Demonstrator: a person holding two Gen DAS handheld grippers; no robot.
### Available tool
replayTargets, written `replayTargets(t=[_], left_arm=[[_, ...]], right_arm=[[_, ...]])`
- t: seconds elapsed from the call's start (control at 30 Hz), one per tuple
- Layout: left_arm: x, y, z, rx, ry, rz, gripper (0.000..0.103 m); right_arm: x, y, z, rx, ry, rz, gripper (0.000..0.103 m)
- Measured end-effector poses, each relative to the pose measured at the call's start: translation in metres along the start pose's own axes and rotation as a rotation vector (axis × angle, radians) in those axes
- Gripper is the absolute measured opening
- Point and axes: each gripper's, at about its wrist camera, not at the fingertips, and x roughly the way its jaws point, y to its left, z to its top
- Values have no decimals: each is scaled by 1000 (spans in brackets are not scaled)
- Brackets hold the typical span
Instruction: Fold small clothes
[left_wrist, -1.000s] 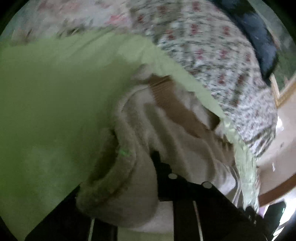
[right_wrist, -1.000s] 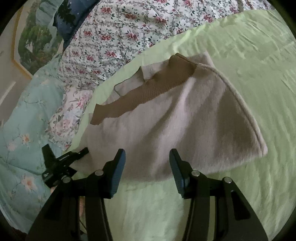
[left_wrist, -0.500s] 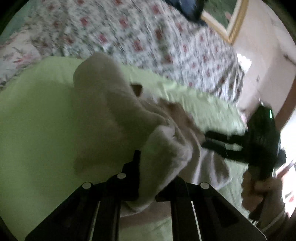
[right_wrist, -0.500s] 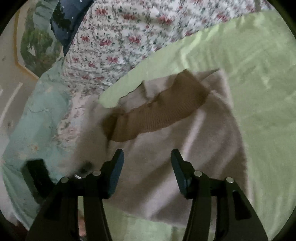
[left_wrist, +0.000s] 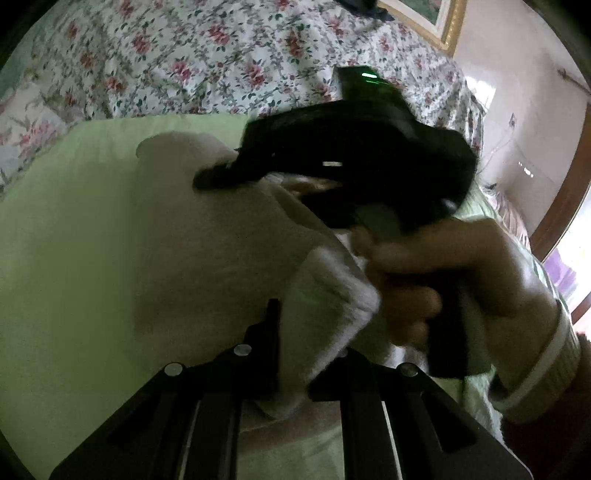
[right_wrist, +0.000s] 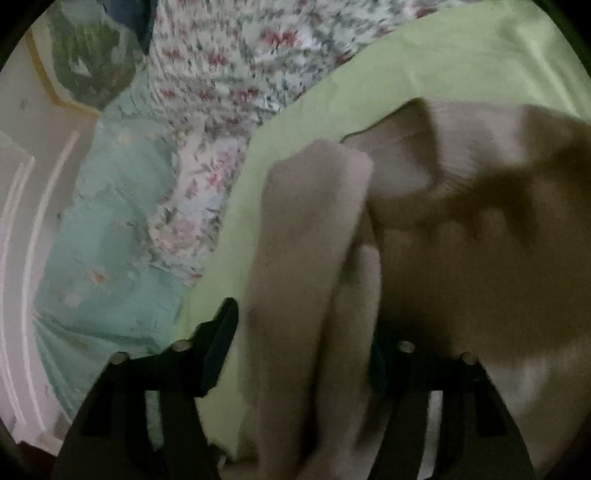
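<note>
the beige garment (left_wrist: 207, 236) lies bunched on the green sheet (left_wrist: 62, 229), near the floral quilt (left_wrist: 207, 55). the left gripper (left_wrist: 291, 354) is clamped on a fold. the right gripper (right_wrist: 303, 332) is closing around a raised flap, not yet pinching. seat that flap deep, then carry both edges level.

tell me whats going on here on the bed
A person is folding a small beige garment on a green sheet, with a gripper in each hand. The left gripper is shut on a fold of the cloth. The right gripper is closing with another fold between its fingers.
</note>
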Motion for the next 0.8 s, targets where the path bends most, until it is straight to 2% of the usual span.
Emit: replayTargets(t=[0.03, 0.1, 0.2, 0.3, 0.43, 0.53, 0.63, 0.8], left_arm=[[-3, -3, 2, 6, -4, 0, 9], [-10, -11, 7, 8, -17, -30, 9], [-18, -35, 19, 19, -45, -122, 9], [-9, -71, 27, 54, -39, -195, 10], [25, -106, 23, 62, 7, -249, 10], [58, -121, 16, 34, 76, -277, 10], [75, -126, 11, 29, 115, -272, 10], [82, -128, 12, 31, 111, -296, 11]], right_arm=[[3, 1, 4, -11, 10, -7, 25], [-8, 7, 8, -28, -12, -1, 21], [-53, 21, 4, -94, -89, -12, 20], [-105, 22, -1, -131, -161, -56, 20], [-150, -8, -10, -110, -199, -178, 20], [-161, -44, -17, -50, -197, -224, 19], [-162, -68, -22, -36, -186, -268, 19], [-168, -73, -27, -81, -210, -286, 19]])
